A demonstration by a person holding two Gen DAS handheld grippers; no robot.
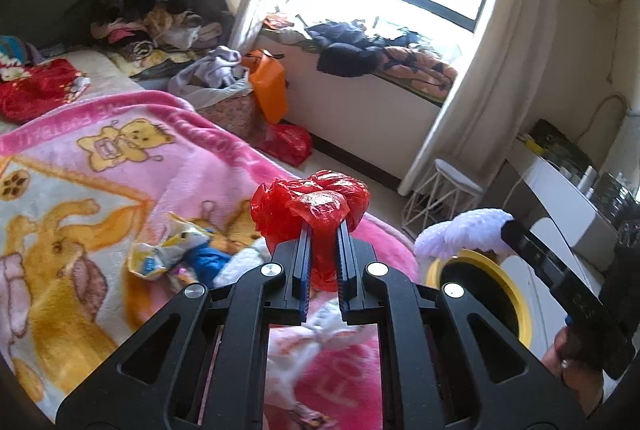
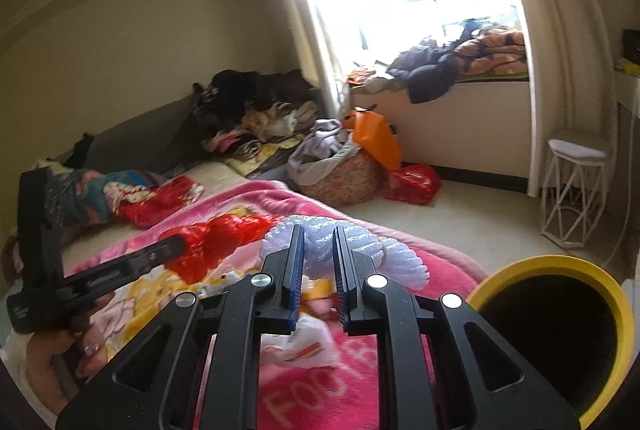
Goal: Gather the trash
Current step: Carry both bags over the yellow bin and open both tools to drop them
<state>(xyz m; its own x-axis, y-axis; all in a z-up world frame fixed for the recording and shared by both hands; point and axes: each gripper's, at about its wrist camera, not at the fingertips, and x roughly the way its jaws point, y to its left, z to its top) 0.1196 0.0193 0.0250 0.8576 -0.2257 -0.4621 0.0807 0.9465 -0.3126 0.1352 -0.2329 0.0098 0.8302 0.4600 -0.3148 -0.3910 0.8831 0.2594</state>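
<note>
My left gripper (image 1: 325, 230) is shut on a crumpled red plastic bag (image 1: 316, 204), held above the pink bear-print blanket (image 1: 120, 166). From the right wrist view that gripper (image 2: 178, 246) and the red bag (image 2: 224, 236) show at the left, a hand gripping the handle. My right gripper (image 2: 318, 234) is shut on a white foam net (image 2: 360, 258); it shows at the left wrist view's right edge (image 1: 510, 230) with the net (image 1: 460, 230). A yellow-rimmed bin (image 2: 600, 282) stands just right of it, also seen as the bin (image 1: 516, 294). A crumpled wrapper (image 1: 160, 254) lies on the blanket.
White paper scraps (image 2: 304, 346) lie on the blanket below the right gripper. On the floor beyond the bed stand a laundry basket (image 2: 344, 174), an orange bag (image 2: 376, 138), a red bag (image 2: 412, 182) and a white wire stool (image 2: 576, 186). Clothes cover the window seat (image 1: 384, 58).
</note>
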